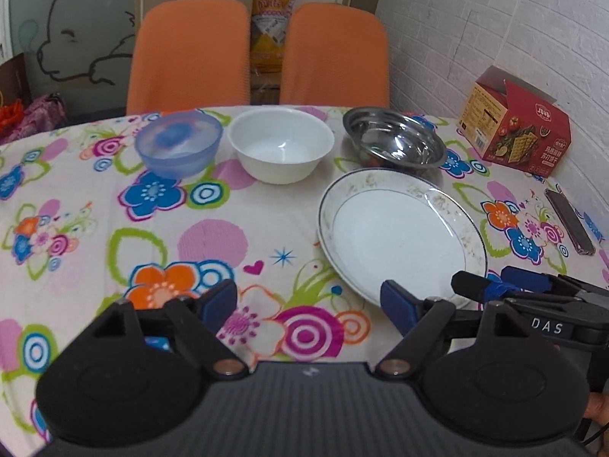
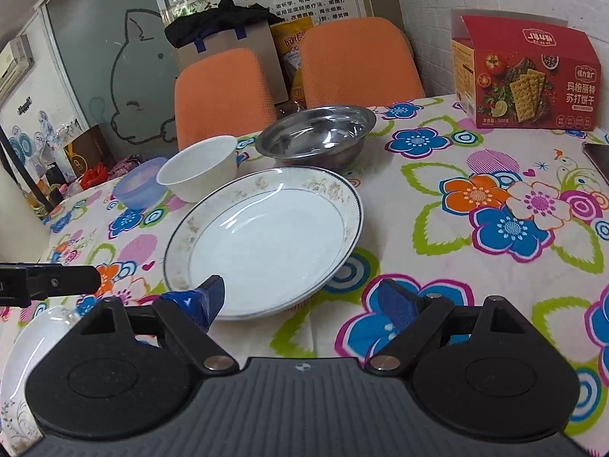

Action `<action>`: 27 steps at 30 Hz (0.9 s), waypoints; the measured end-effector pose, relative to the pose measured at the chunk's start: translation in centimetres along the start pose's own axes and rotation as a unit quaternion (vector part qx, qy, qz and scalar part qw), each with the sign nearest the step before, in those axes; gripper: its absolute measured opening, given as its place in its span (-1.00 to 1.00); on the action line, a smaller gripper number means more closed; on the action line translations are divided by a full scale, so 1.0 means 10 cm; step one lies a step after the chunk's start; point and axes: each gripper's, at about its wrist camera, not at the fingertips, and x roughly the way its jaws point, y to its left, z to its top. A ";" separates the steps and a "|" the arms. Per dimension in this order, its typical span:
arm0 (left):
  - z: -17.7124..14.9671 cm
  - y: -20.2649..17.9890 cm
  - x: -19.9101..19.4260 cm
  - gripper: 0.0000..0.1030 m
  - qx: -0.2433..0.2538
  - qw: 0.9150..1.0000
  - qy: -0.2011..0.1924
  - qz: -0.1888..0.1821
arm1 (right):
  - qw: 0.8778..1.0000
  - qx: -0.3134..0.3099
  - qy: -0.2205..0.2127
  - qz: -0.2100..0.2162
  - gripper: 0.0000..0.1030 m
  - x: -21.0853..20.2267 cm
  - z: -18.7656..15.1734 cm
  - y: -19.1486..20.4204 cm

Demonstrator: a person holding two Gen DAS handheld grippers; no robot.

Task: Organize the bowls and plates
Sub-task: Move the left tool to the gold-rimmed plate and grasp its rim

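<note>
A large white plate with a dark rim line lies on the flowered tablecloth. Behind it stand a blue plastic bowl, a white bowl and a steel bowl. My left gripper is open and empty, above the cloth, left of the plate's near edge. My right gripper is open over the plate's near rim, its left finger above the plate; it also shows in the left wrist view. Another white plate lies at the lower left.
A red cracker box stands at the back right by the white wall. A phone lies at the right edge. Two orange chairs stand behind the table.
</note>
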 end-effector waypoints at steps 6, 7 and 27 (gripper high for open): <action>0.34 -0.01 0.65 0.60 -0.031 0.998 0.048 -0.033 | 0.999 -0.012 0.029 -0.016 0.45 0.44 0.16 -0.05; 0.38 -0.02 0.73 0.60 -0.032 0.997 0.054 -0.037 | 0.999 -0.019 0.029 -0.019 0.45 0.48 0.18 -0.03; 0.36 -0.30 0.94 -0.08 0.034 0.998 0.052 -0.001 | 0.995 -0.095 -0.006 -0.019 0.57 0.61 0.07 0.24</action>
